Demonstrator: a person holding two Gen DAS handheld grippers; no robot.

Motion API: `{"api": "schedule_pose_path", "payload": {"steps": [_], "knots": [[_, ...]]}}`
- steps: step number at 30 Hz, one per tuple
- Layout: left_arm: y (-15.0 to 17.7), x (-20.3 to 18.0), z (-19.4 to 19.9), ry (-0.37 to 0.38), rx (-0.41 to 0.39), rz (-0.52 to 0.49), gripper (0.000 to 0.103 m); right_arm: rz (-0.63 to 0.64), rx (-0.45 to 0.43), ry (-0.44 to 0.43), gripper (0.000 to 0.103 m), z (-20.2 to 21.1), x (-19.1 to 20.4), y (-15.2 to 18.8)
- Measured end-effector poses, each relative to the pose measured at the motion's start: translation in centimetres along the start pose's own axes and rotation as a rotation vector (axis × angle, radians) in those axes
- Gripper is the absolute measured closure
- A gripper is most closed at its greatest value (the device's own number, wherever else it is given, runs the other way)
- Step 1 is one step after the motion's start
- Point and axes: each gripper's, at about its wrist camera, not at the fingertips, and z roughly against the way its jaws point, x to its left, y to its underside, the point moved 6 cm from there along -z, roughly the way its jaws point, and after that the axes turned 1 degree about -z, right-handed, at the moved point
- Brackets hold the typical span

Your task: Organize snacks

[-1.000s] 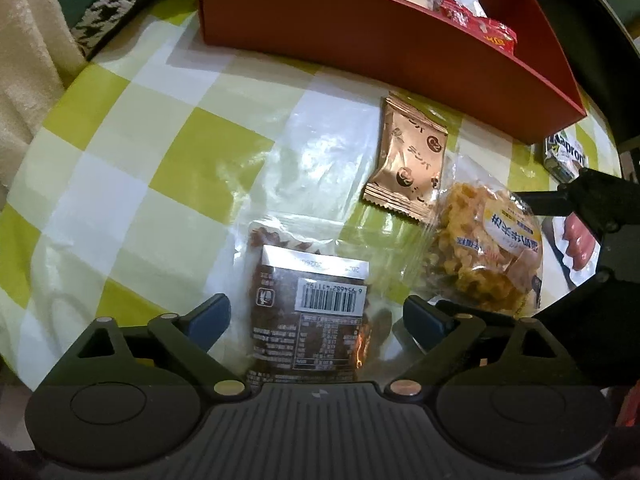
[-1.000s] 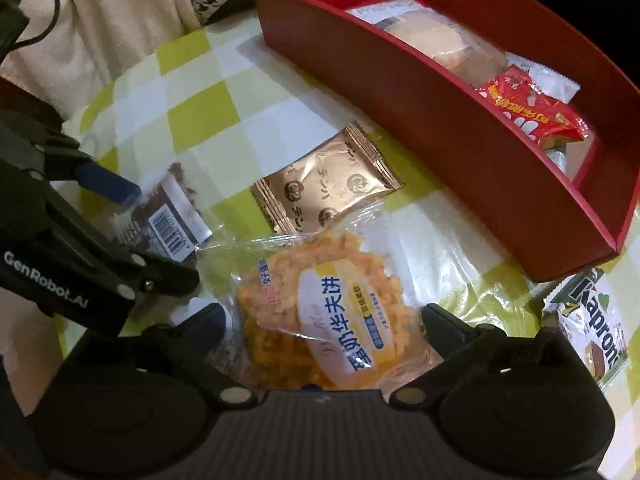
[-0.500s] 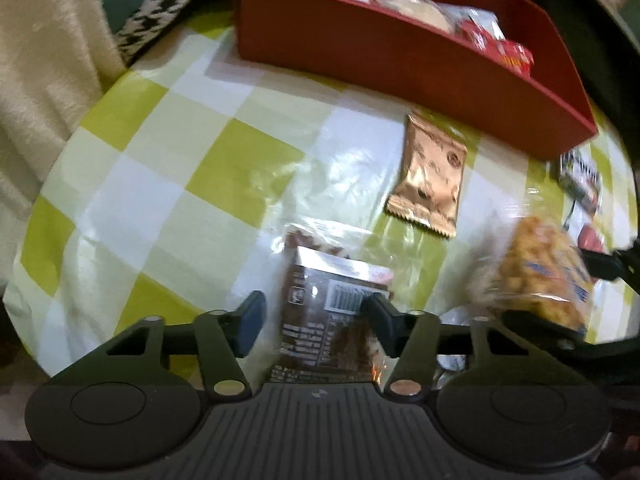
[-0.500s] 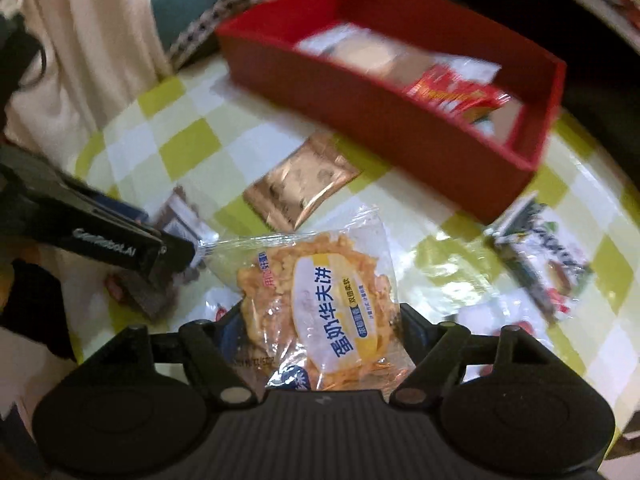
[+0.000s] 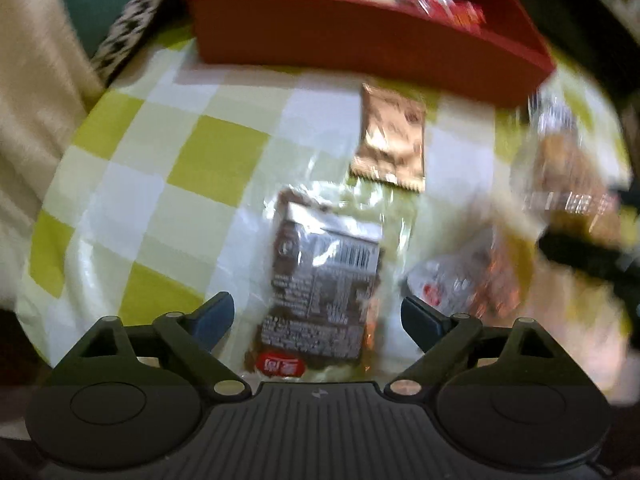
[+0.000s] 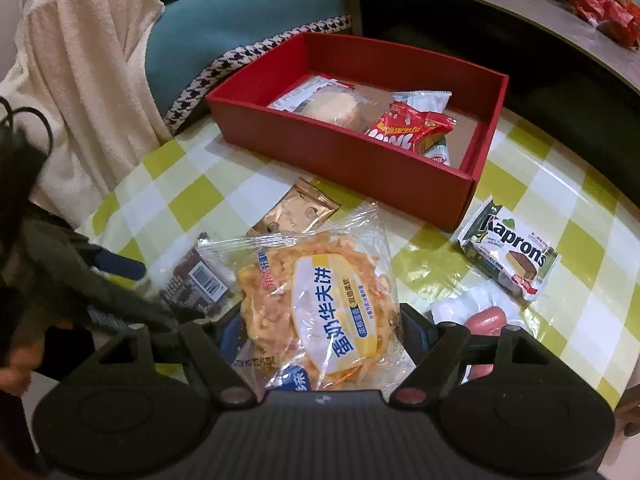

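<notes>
Your left gripper [image 5: 316,320] hangs over the brown snack packet [image 5: 324,284], which lies flat on the checked tablecloth [image 5: 200,160] with its barcode side up, squarely in the gap between the two fingers. Those jaws have just been opening and now stand wide, both pads clear of the wrapper (this view is blurred, so fine contact is hard to judge). Beyond it lies the copper foil packet [image 5: 390,140], and behind that the red box [image 5: 360,40].

Your right gripper [image 6: 320,332] is clamped on the waffle packet [image 6: 320,300], a blue pad pressing each side of the clear bag, which is lifted off the cloth and hides part of the foil packet. Ahead, the red box holds a pale round bun [image 6: 332,106] and a red wrapper [image 6: 408,130]. To the right lie the Kaprons wafer [image 6: 512,256] and a sausage pack [image 6: 484,320], both near the box corner.
</notes>
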Motion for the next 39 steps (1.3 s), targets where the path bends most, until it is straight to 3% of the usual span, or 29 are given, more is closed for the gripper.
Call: {"api": "schedule_pose_path", "payload": {"steps": [2, 4, 11, 14, 23, 24, 25, 27, 29, 31, 34, 37, 39], "knots": [[0.5, -0.6, -1.1, -0.043, 0.032, -0.051, 0.009, -0.005, -0.012, -0.012, 0.019, 0.4, -0.1, 0.0], [1.0, -0.7, -2.4, -0.041, 0.062, -0.037, 0.004, -0.011, -0.022, -0.023, 0.019, 0.8, -0.1, 0.0], [1.2, -1.1, -1.4, -0.036, 0.031, -0.024, 0.011, -0.005, -0.036, -0.032, 0.019, 1.2, 0.2, -0.2], [0.9, -0.9, 0.1, -0.017, 0.002, -0.001, 0.021, -0.002, -0.038, -0.036, 0.019, 1.2, 0.3, -0.2], [0.6, 1.1, 3.3, 0.035, -0.043, 0.086, 0.023, -0.007, -0.051, -0.025, 0.019, 1.3, 0.3, -0.3], [0.3, 1.2, 3.6, 0.037, -0.050, 0.093, 0.064, -0.006, -0.052, -0.026, 0.019, 1.3, 0.3, -0.3], [0.3, 2.1, 4.4, 0.063, -0.029, 0.102, 0.080, -0.006, -0.052, -0.027, 0.019, 1.3, 0.3, -0.4], [0.6, 2.3, 4.6, 0.111, -0.015, 0.144, 0.073, -0.005, -0.047, -0.022, 0.019, 1.1, 0.3, -0.4], [1.0, 2.2, 4.1, 0.073, -0.001, 0.127, 0.067, -0.008, -0.038, -0.021, 0.019, 0.8, 0.4, -0.4], [1.2, 1.8, 3.5, 0.081, 0.009, 0.122, 0.041, -0.006, -0.031, -0.022, 0.019, 0.6, 0.5, -0.3], [1.1, 0.8, 2.7, 0.067, -0.007, 0.119, 0.023, -0.010, -0.031, -0.023, 0.019, 0.7, 0.4, -0.3], [0.3, 0.2, 1.8, 0.022, -0.022, 0.139, 0.023, -0.017, -0.036, -0.023, 0.019, 0.9, 0.3, -0.4], [-0.5, 0.5, 0.8, 0.017, -0.009, 0.216, 0.019, -0.027, -0.040, -0.024, 0.019, 1.1, 0.0, -0.3]]}}
